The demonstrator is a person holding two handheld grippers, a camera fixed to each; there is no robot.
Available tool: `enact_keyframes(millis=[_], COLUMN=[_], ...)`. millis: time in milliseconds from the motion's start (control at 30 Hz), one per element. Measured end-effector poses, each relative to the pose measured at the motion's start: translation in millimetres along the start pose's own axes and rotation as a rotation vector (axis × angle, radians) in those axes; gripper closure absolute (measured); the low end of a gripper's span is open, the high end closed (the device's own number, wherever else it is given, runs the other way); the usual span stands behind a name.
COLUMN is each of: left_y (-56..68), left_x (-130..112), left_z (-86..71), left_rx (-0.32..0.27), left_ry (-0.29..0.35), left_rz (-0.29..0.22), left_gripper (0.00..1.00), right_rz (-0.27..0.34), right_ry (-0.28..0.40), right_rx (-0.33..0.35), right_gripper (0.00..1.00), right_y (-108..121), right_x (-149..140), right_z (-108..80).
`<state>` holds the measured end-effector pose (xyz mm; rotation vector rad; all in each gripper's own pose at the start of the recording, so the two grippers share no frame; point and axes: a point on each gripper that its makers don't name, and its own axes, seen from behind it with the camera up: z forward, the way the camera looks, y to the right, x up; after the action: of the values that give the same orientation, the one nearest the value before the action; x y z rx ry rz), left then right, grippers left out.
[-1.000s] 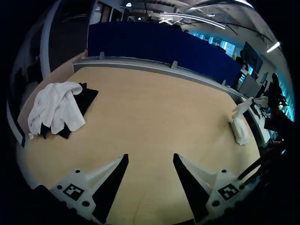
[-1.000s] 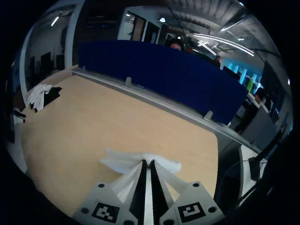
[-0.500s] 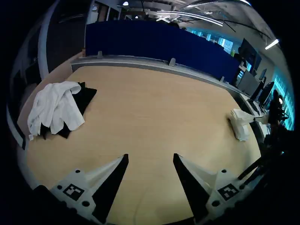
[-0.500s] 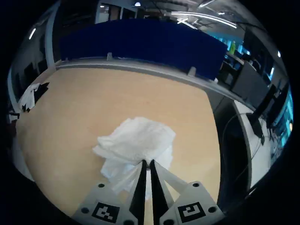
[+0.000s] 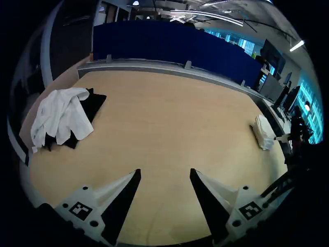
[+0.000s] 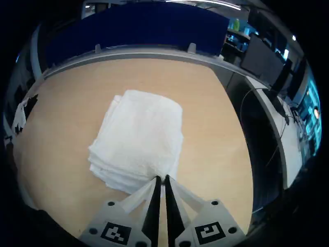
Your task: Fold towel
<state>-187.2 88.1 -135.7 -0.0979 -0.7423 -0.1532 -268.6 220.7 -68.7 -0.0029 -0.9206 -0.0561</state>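
Jaws pinched to a hairline on the right gripper [image 6: 161,180], clamping the near corner of the towel [image 6: 137,140]. Spread wide on the left gripper [image 5: 164,173], gripping nothing, with bare wooden table [image 5: 164,115] between the dark fingertips.

Printed on each finger base: a black-and-white square marker [image 6: 116,233], a coded pattern rather than readable words; same kind on the left gripper's fingers [image 5: 80,210].

Right gripper tilted down at the tabletop [image 6: 74,107], fingers rising from bottom centre of the right gripper view and ending at the towel's lower edge. Left gripper held above the table, angled down and looking across its length.

Towel white, folded into a thick layered rectangle, lying flat at centre of the right gripper view, stacked edges showing at lower left. Seen again in the left gripper view as a small pale bundle [image 5: 263,132] at the table's edge, middle right of the frame.

At middle left of the left gripper view, a crumpled white garment [image 5: 61,113] draped over black cloth [image 5: 92,105]. Along the table's far side, upper frame, a blue partition [image 5: 172,41].
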Motion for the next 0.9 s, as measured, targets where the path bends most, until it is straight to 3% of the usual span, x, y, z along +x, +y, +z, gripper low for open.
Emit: enact_keyframes(millis=[200,467,833,900], left_y=[1.2,3.0,3.3,3.1], left_x=[-2,-4,0,0], left_z=[-3.0,-8.6,-10.2,-10.0], left_rx=[-0.004,-0.005,-0.01,-0.011], left_ry=[0.001,0.004,0.016,0.018], left_rz=[0.0,-0.001,-0.002,-0.003], left_gripper=[0.12,0.12,0.12,0.12], right_rz=[0.014,0.0,0.003,0.008], right_ry=[-0.032,-0.024,0.041,0.053], right_rx=[-0.029,-0.055,-0.153,-0.164], right_gripper=[0.93,0.91,0.57,0.42], right_y=[5,6,22,24], right_x=[-5,-4,-4,-3], right_z=[10.0,11.9,-6.2,-9.8])
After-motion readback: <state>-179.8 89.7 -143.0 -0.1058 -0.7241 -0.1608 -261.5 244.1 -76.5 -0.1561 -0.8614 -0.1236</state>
